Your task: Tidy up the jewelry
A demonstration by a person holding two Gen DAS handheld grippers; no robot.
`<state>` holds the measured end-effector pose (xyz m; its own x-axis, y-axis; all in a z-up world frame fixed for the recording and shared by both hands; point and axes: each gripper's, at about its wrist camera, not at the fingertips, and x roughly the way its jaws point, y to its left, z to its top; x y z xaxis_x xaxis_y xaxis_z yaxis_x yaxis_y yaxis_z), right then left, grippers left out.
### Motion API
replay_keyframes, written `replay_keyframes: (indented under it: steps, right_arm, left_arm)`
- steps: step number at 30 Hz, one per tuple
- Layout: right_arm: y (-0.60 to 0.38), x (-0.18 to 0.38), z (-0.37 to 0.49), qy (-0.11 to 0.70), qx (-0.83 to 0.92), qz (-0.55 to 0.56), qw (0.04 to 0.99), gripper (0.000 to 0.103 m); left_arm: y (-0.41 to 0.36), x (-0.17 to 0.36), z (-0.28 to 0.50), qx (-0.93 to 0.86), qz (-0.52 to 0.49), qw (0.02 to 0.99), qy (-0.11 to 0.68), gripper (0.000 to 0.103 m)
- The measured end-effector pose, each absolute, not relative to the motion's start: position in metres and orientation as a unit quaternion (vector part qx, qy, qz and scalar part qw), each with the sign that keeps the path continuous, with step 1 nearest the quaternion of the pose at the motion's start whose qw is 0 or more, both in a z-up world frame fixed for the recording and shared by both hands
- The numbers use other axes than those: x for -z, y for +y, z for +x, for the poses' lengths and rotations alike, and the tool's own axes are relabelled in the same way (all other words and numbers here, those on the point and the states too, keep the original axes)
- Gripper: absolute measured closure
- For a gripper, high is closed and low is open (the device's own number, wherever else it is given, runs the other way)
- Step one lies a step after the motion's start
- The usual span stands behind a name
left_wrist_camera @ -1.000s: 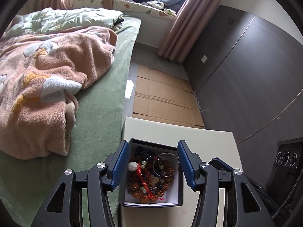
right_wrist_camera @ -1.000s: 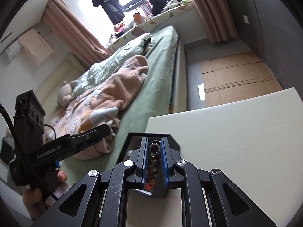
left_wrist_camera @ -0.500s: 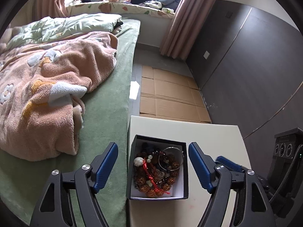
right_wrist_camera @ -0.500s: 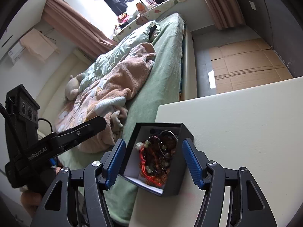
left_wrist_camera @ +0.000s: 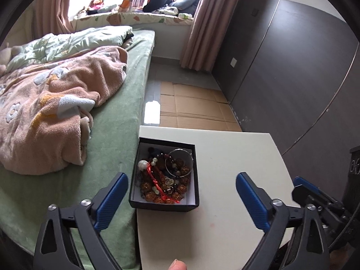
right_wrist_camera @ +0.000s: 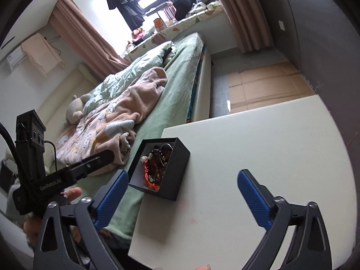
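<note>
White table [left_wrist_camera: 225,202], jewelry box [left_wrist_camera: 164,204]; both grippers spread wide, left gripper [right_wrist_camera: 99,157] only in right view.

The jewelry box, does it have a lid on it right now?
No, the jewelry box sits open on the table, with beads and a silver bangle plainly visible inside.
</note>
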<state>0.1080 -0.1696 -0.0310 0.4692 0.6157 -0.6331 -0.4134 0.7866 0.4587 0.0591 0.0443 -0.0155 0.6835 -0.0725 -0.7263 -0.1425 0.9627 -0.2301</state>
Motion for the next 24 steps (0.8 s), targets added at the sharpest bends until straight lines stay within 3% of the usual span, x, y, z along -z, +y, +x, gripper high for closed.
replay_keyframes:
  steps: [9,24]
  right_arm:
    - [-0.204,0.018,0.074,0.383,-0.261,0.109,0.879,0.000]
    - [-0.223,-0.001,0.052,0.367,-0.254,0.082,0.891,0.000]
  left_arm:
    - [-0.001,0.013,0.030,-0.008,-0.082,0.926,0.369,0.003]
    - [-0.018,0.000,0.014,-0.011,-0.095,0.936,0.339,0.000]
